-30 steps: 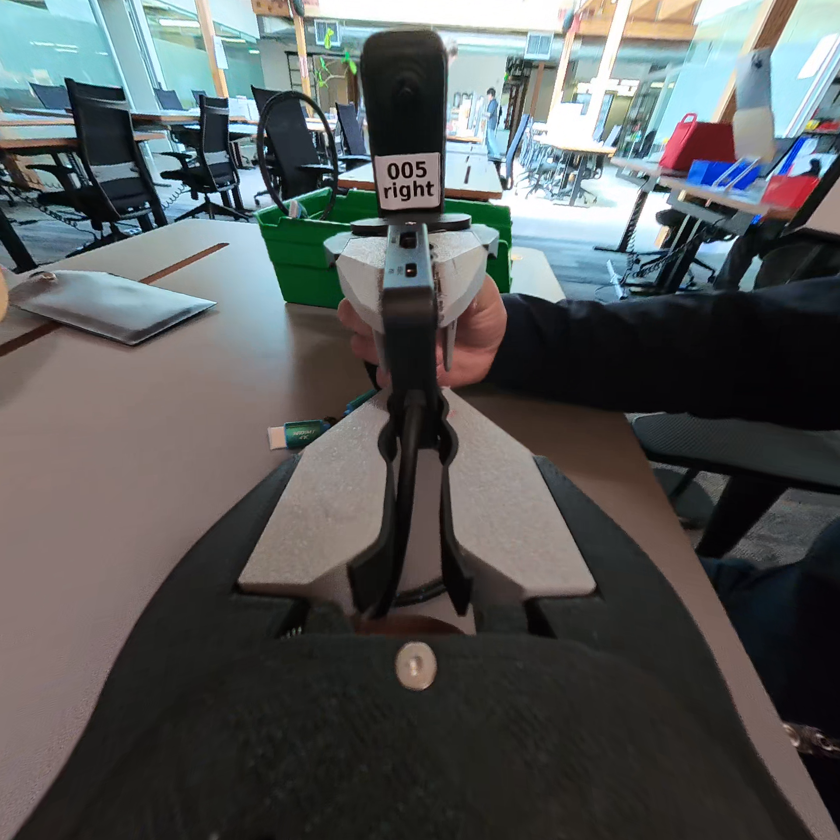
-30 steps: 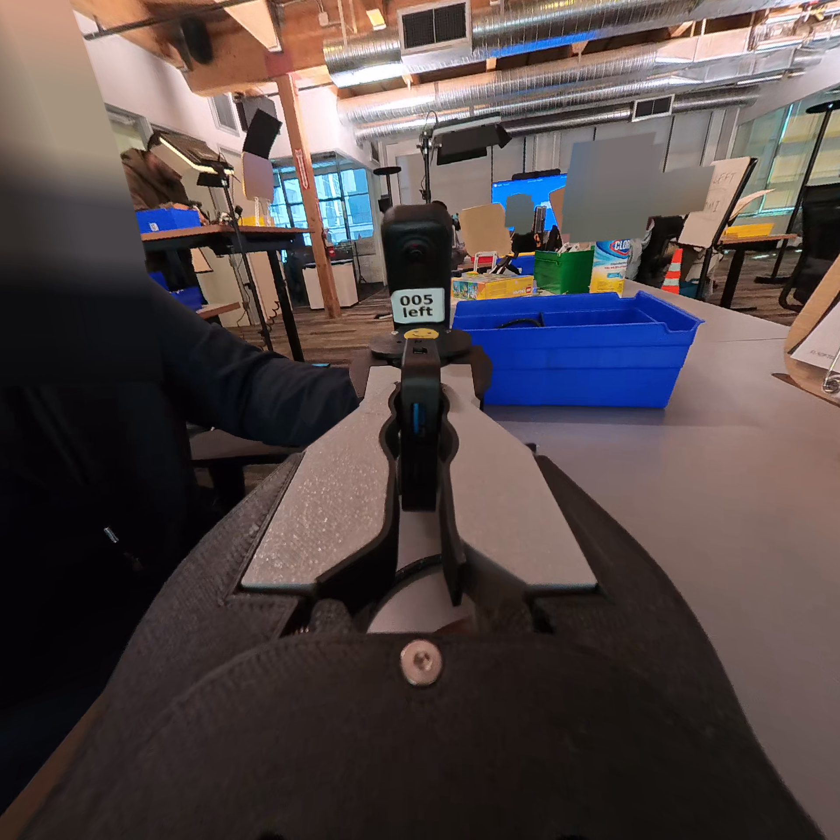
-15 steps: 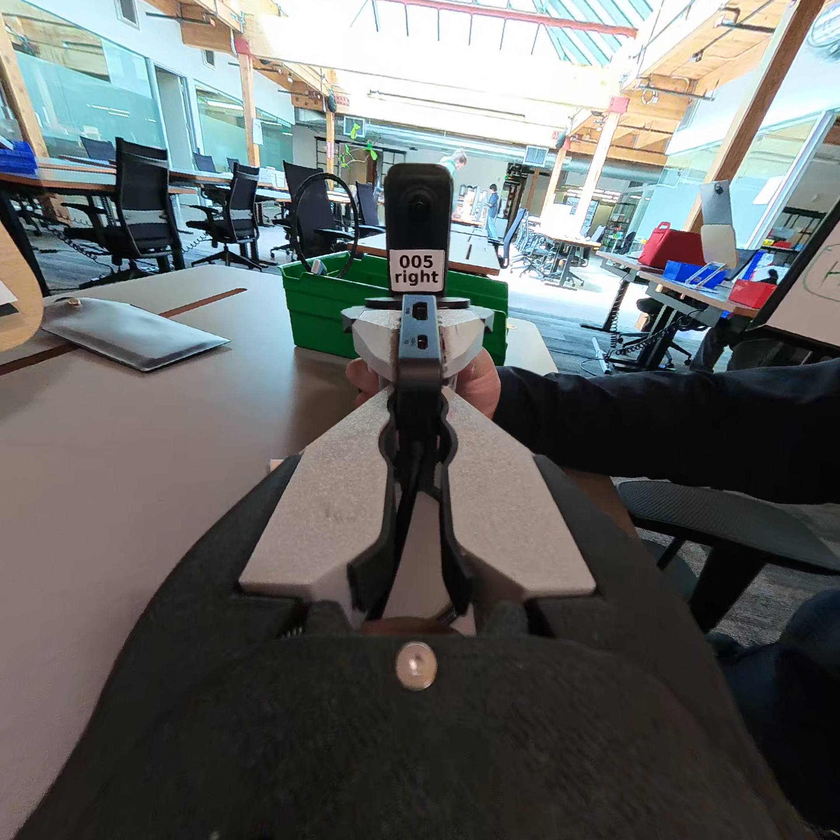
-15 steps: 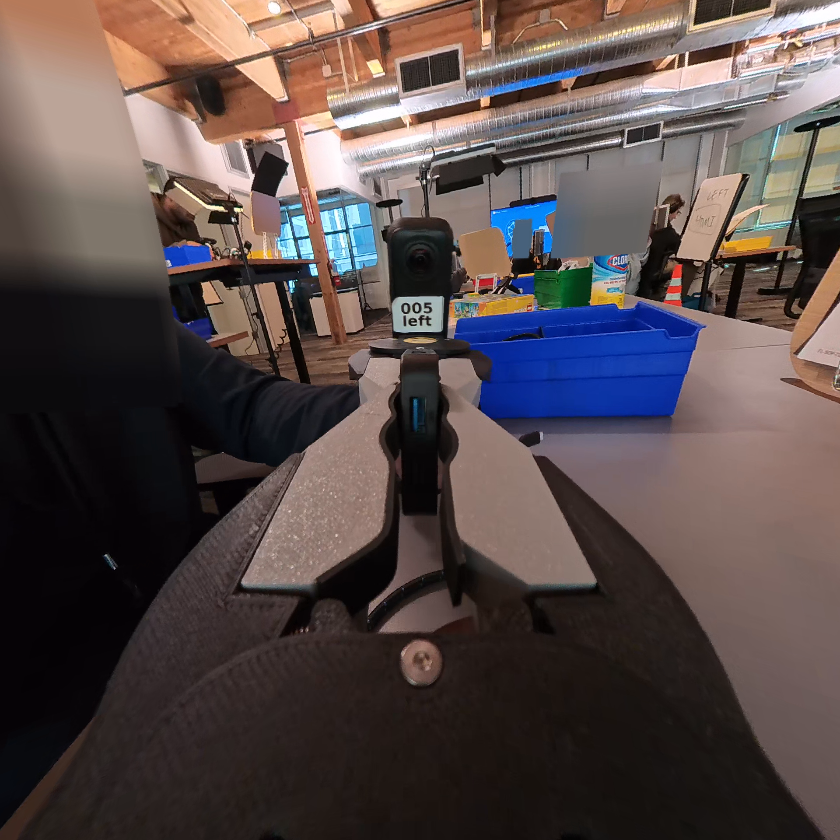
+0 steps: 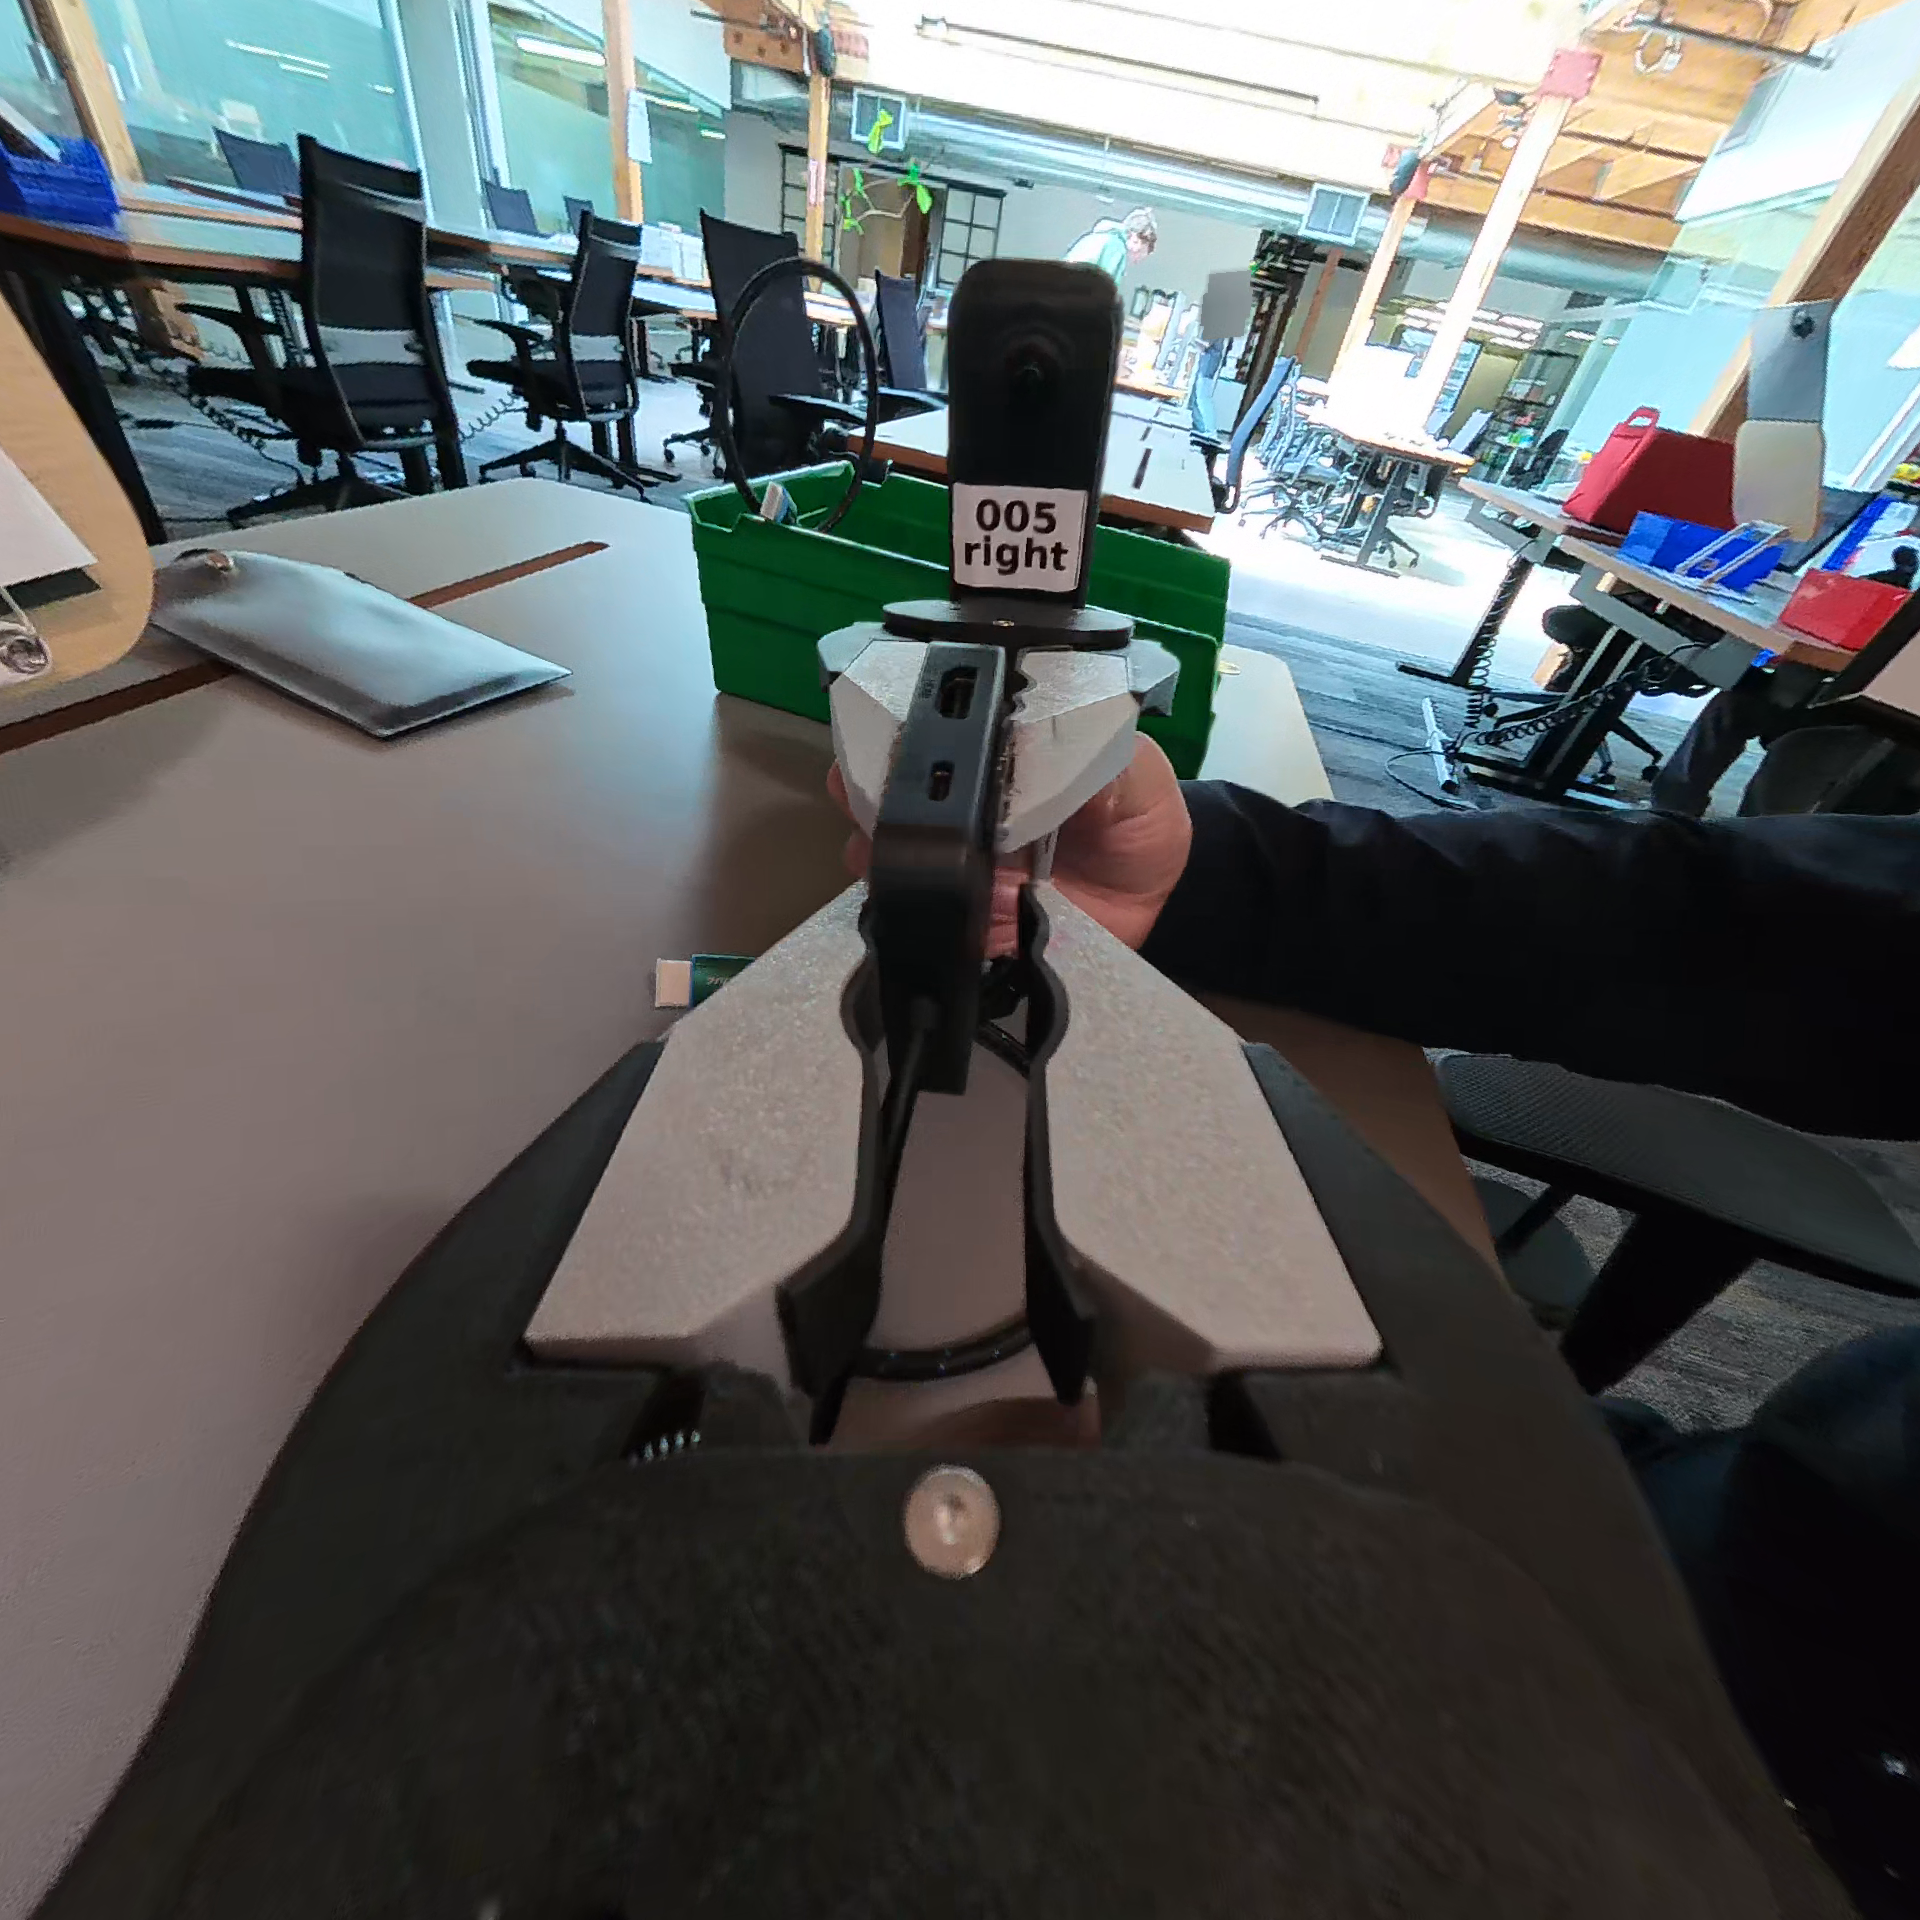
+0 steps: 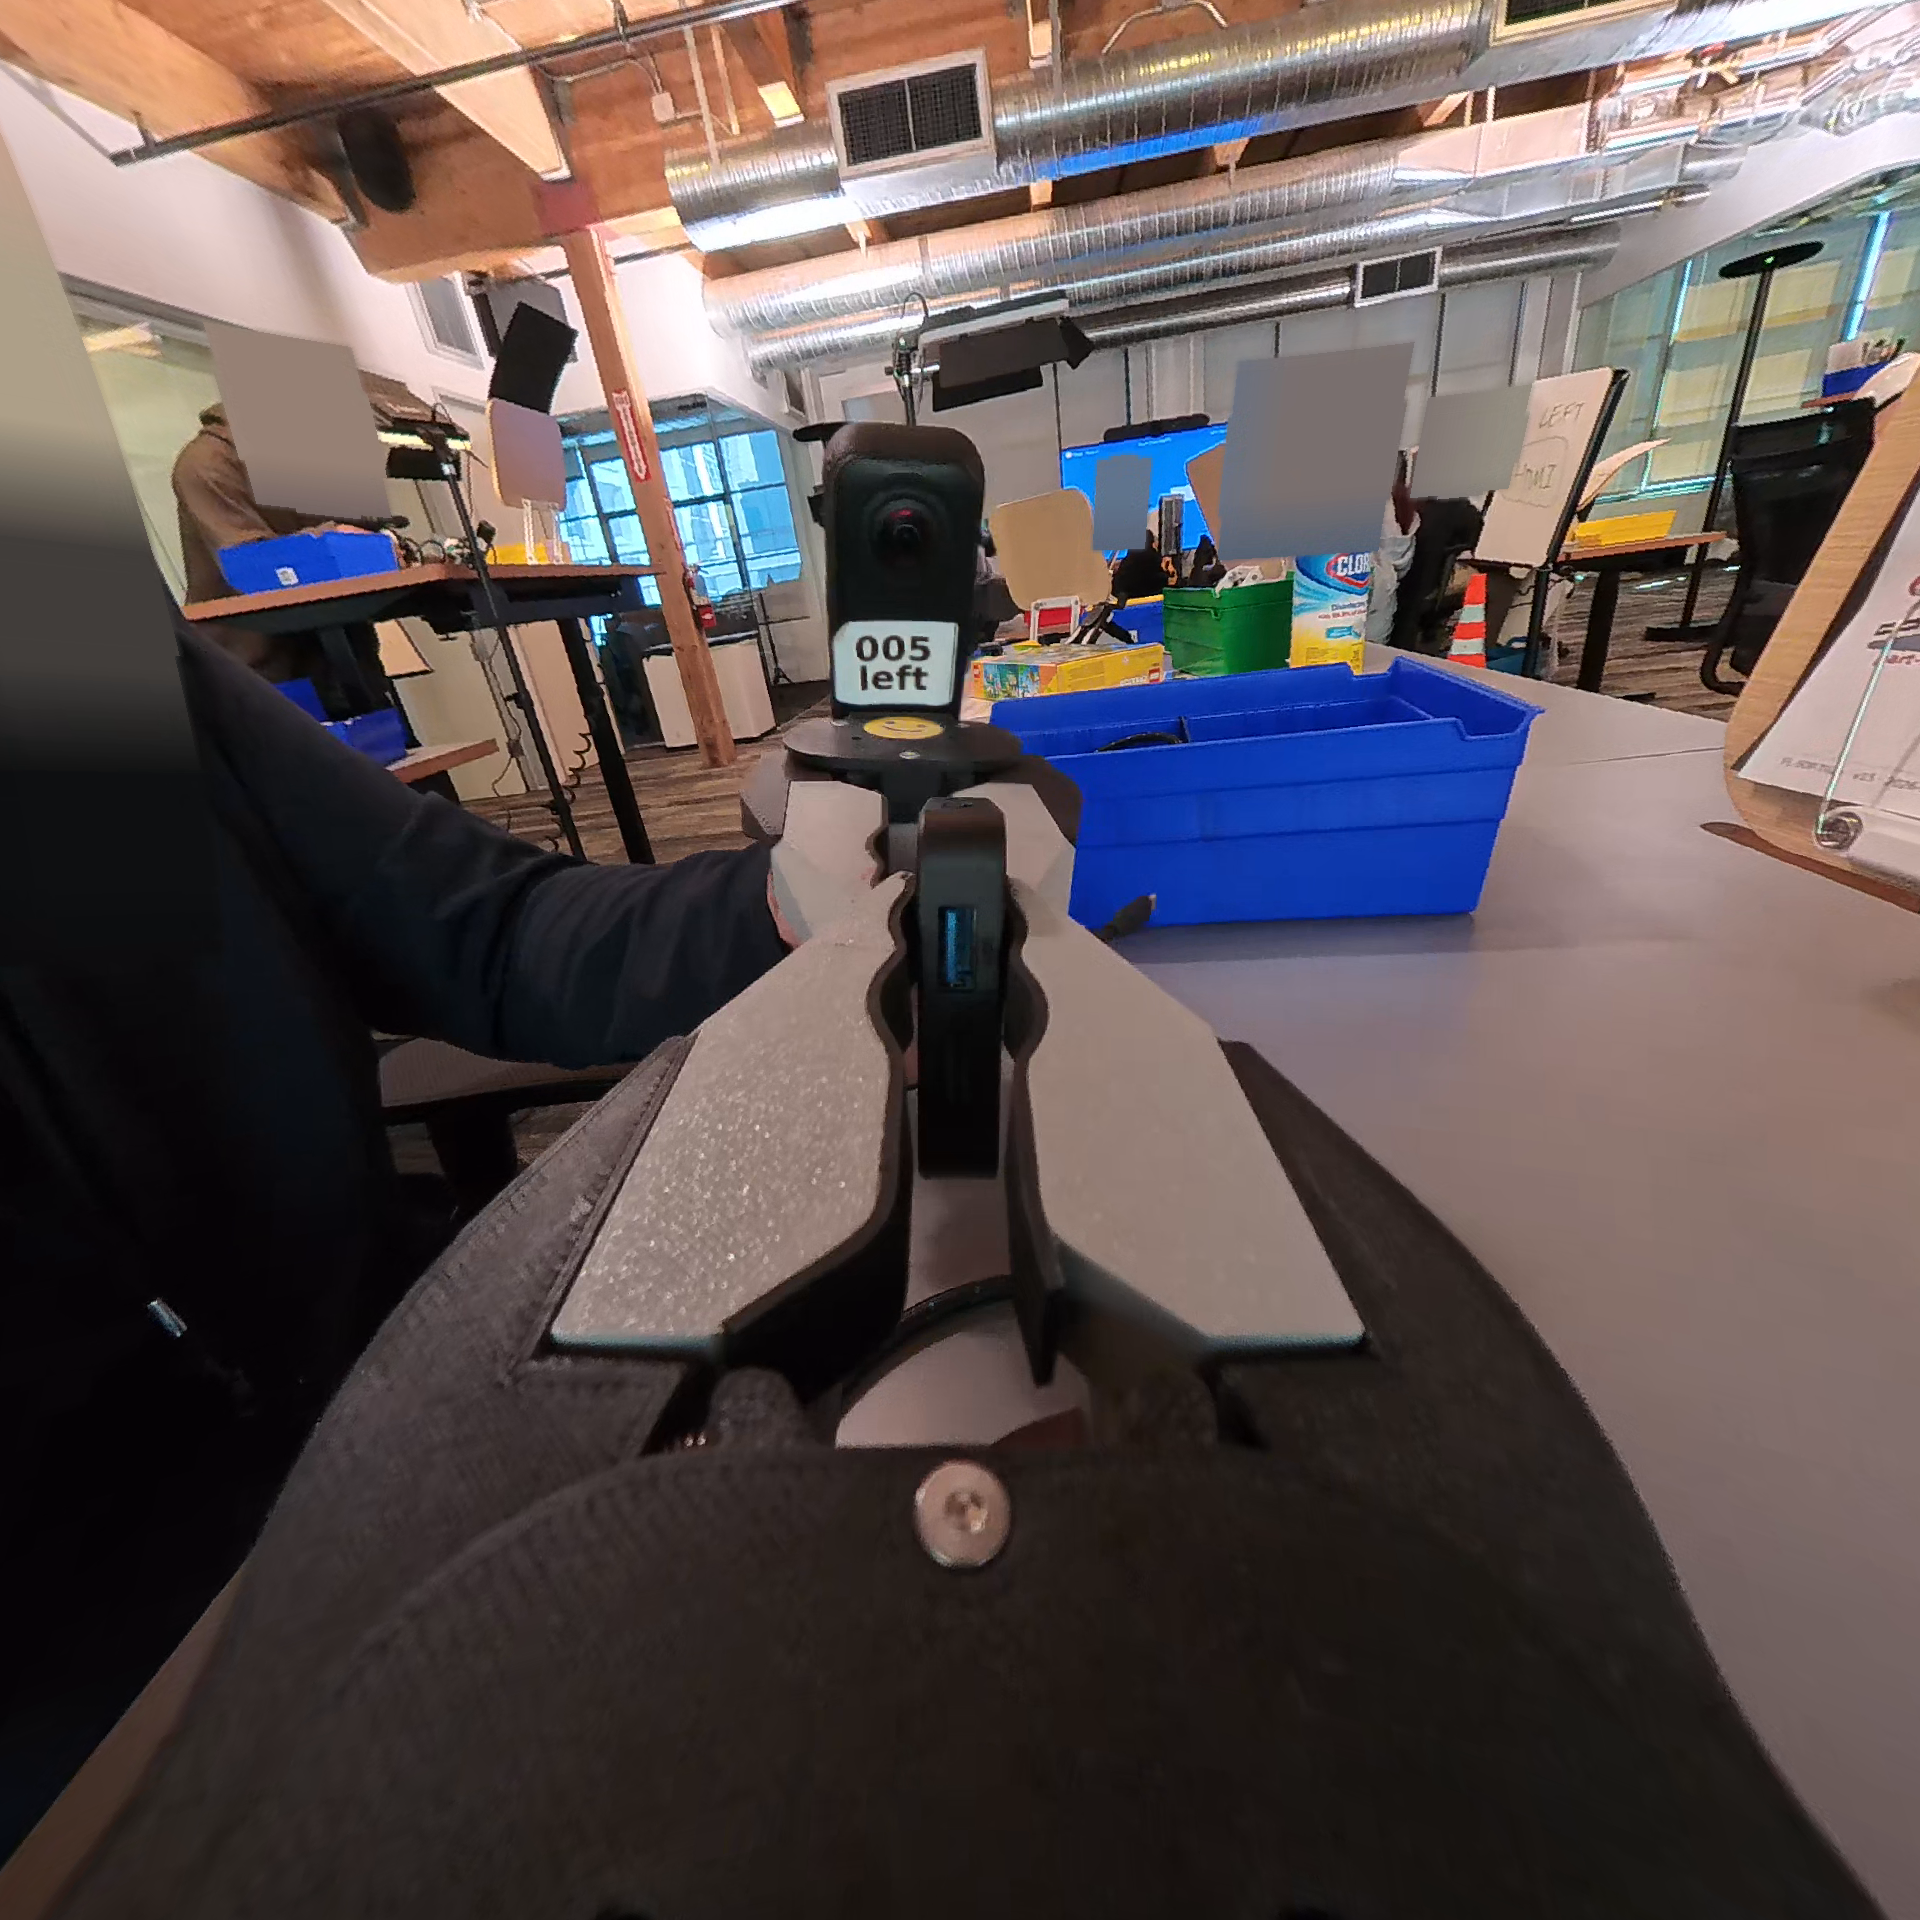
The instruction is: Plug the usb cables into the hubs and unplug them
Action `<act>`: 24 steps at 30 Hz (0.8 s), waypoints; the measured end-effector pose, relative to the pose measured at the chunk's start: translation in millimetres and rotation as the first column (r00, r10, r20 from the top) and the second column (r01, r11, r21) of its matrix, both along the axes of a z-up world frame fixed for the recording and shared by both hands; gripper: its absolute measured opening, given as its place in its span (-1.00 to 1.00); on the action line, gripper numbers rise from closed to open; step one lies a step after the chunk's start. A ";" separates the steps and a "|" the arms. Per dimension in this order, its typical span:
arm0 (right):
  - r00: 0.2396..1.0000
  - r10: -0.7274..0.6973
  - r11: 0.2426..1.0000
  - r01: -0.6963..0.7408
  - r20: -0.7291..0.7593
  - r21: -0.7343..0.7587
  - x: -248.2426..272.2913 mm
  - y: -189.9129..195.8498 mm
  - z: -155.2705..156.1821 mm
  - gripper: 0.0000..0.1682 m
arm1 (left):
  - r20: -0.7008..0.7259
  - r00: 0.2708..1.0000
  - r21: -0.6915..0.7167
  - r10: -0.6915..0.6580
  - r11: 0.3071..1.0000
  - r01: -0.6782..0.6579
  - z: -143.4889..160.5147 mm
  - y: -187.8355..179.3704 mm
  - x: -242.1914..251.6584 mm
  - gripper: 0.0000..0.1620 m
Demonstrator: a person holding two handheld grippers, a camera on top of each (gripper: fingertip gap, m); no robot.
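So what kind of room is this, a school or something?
It looks more like a big open office or workshop. Rows of black office chairs stand at long desks, silver air ducts run under a wooden ceiling, and a blue bin sits on the grey table.

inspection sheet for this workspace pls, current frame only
Surface: grey table, flat, with a brown strip inset.
Job's things: black port adapter, held off the table between both tools.
Clutter: silver pouch, small teal-and-white packet, green bin, blue bin, wooden clipboard stand.
Grippers: left hand-held gripper shut on the adapter's near end; right hand-held gripper shut on the opposite end.
Cables: adapter cable runs back between the left fingers; black cable loop rises from the green bin.
Surroundings: open office, black chairs, people at far desks.
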State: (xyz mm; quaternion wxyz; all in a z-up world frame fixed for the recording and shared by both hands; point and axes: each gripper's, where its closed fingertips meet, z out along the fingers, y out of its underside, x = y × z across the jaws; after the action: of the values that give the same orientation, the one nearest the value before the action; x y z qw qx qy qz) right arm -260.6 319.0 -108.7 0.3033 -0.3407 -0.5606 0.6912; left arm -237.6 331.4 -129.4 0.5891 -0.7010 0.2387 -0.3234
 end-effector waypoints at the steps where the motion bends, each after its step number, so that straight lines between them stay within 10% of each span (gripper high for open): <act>1: 1.000 -0.004 1.000 0.004 0.001 -0.002 -0.3 0.6 -0.2 -0.89 | -0.001 1.000 -0.014 0.012 1.000 -0.012 -0.8 0.9 -0.3 -0.73; 24: 0.998 0.023 0.997 -0.027 -0.062 -0.067 5.7 0.5 11.1 -0.89 | -0.013 1.000 0.015 0.027 1.000 -0.027 4.3 3.6 3.9 -0.85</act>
State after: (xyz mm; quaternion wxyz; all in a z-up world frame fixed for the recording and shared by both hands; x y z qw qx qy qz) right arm -254.9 319.5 -97.6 0.2999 -0.3225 -0.5313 0.7237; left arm -233.7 335.0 -125.1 0.5969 -0.7020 0.2356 -0.3091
